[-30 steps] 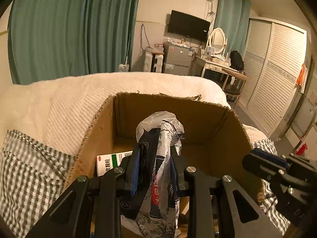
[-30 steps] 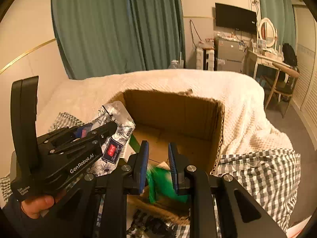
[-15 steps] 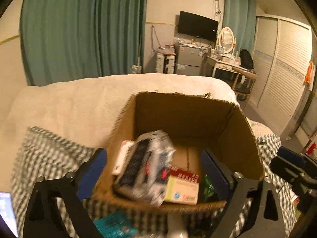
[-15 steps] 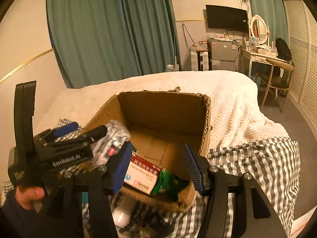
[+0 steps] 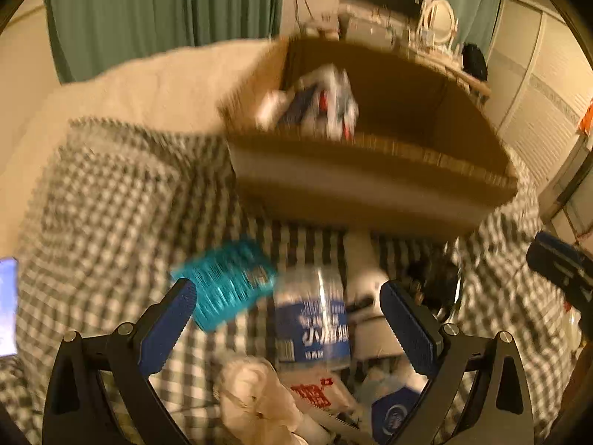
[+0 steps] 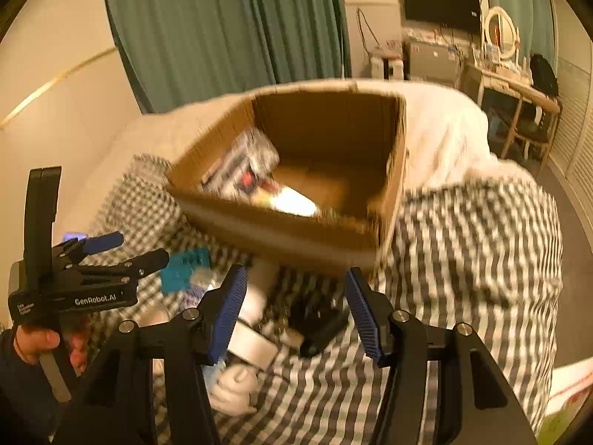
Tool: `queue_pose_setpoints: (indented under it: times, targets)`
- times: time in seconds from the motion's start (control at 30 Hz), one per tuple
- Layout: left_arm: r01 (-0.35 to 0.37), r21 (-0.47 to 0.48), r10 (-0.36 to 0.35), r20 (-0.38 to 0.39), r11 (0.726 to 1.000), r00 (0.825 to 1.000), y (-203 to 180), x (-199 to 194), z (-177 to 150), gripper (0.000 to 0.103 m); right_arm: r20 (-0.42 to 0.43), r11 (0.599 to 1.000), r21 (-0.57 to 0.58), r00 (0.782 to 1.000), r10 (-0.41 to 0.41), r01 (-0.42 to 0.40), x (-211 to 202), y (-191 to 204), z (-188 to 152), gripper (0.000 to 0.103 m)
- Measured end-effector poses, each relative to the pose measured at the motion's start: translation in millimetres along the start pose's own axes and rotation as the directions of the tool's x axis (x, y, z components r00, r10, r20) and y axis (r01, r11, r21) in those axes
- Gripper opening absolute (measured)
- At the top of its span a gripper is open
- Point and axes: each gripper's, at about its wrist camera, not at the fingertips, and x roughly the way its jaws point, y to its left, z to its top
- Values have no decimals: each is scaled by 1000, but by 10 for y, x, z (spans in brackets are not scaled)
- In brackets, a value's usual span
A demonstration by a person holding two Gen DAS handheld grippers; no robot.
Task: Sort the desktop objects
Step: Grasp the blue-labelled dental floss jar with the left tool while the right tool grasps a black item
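Observation:
A brown cardboard box (image 5: 370, 185) stands on a checked cloth; the silver-and-blue packet (image 5: 326, 100) lies inside it, also in the right wrist view (image 6: 244, 167). My left gripper (image 5: 285, 315) is open and empty above loose items in front of the box: a teal packet (image 5: 226, 285), a water bottle (image 5: 315, 319) with a blue label, a white object (image 5: 365, 278) and a white bag with red print (image 5: 315, 393). My right gripper (image 6: 294, 311) is open and empty above a black object (image 6: 318, 322). The box (image 6: 296, 230) is blurred in both views.
The checked cloth (image 6: 463, 259) covers a cream bedspread (image 5: 155, 81). A lit phone screen (image 5: 7, 304) lies at the far left. Teal curtains (image 6: 229, 26), a TV, a dresser and a chair stand behind.
Both grippers opened and dropped their items into the box, then pulled back and tilted down toward the loose items in front of it.

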Motion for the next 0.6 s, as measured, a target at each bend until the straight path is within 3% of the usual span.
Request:
queue_pose_setpoints:
  times: [0.17,0.5,0.6]
  targets:
    - [-32,40,35,-84,999,996,-77,358,-181,102,-80,998,28,996,-49,51,276,-92,-151,55]
    - [11,17,-7,-180,1000,984,-58,691,-298,102,-193,993,12,975,-114,118,859,-139,-340,55]
    - [24,18,-19,-228,1000,973,-92,817,-313,98,-207,992,22,972,-114,121,958,-166,-331,62]
